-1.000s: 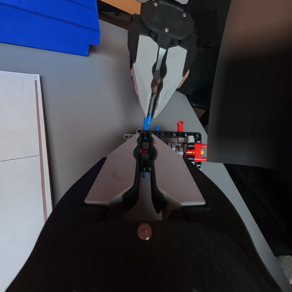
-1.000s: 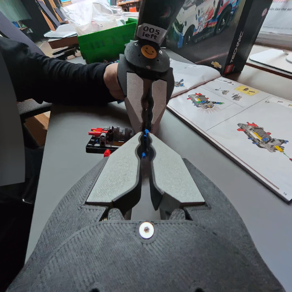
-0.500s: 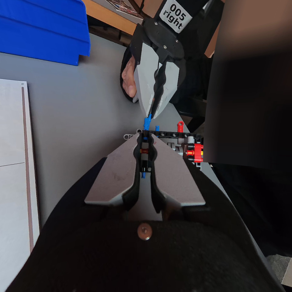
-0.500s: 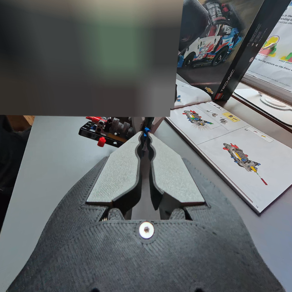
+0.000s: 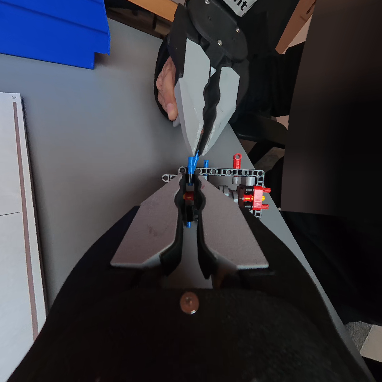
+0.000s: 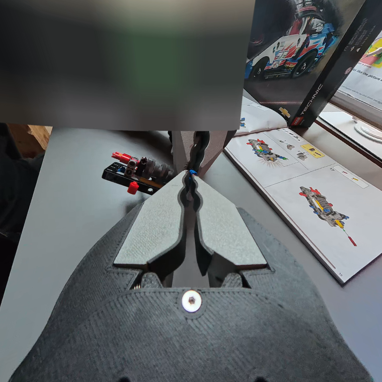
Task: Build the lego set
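The lego assembly (image 5: 231, 182) is a black frame with grey gears and red parts, held above the grey table. My left gripper (image 5: 190, 179) is shut on the frame's left end. My right gripper (image 5: 198, 154) comes down from above, shut on a blue pin (image 5: 192, 163) whose lower end sits at a hole in the frame's top beam. In the right wrist view my right gripper (image 6: 191, 173) pinches the blue pin (image 6: 191, 171), with the assembly (image 6: 142, 171) to its left and the left gripper's fingers (image 6: 179, 153) just beyond.
An open instruction booklet (image 6: 306, 192) lies to the right, with the set's box (image 6: 299, 62) standing behind it. A blue bin (image 5: 51, 29) is at the far left. A white page (image 5: 12, 206) lies on the left. A hand (image 5: 165, 88) holds the right gripper. The tips of both grippers are at nearly the same place.
The right gripper has tilted and moved a little, keeping the blue pin at the frame's top beam. The left gripper still holds the assembly, and the background has shifted slightly.
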### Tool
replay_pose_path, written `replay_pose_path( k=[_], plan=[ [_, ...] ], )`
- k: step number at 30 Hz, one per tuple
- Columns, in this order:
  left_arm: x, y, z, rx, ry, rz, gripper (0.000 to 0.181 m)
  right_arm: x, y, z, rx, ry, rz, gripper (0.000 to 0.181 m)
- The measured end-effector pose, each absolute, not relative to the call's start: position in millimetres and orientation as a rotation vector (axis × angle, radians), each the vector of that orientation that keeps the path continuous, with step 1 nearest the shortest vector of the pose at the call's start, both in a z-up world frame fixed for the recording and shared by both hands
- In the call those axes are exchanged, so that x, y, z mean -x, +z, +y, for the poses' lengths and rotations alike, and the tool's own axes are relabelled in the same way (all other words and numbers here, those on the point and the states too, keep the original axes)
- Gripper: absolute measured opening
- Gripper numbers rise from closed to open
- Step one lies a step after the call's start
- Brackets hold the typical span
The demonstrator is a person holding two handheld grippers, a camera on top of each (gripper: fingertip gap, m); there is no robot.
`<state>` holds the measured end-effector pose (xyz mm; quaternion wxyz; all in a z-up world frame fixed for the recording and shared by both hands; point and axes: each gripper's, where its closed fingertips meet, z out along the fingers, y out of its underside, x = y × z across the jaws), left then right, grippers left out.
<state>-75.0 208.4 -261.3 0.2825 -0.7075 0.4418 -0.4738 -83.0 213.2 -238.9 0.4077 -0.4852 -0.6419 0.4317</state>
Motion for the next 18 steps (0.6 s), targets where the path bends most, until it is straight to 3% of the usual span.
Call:
replay_pose_path(
  k=[18],
  plan=[
    [73.6, -262.3, 207.4, 1.908, -1.292, 1.162, 0.005, 86.9, -260.7, 207.1, 1.241, 0.999, -1.762, 0.0]
  ],
)
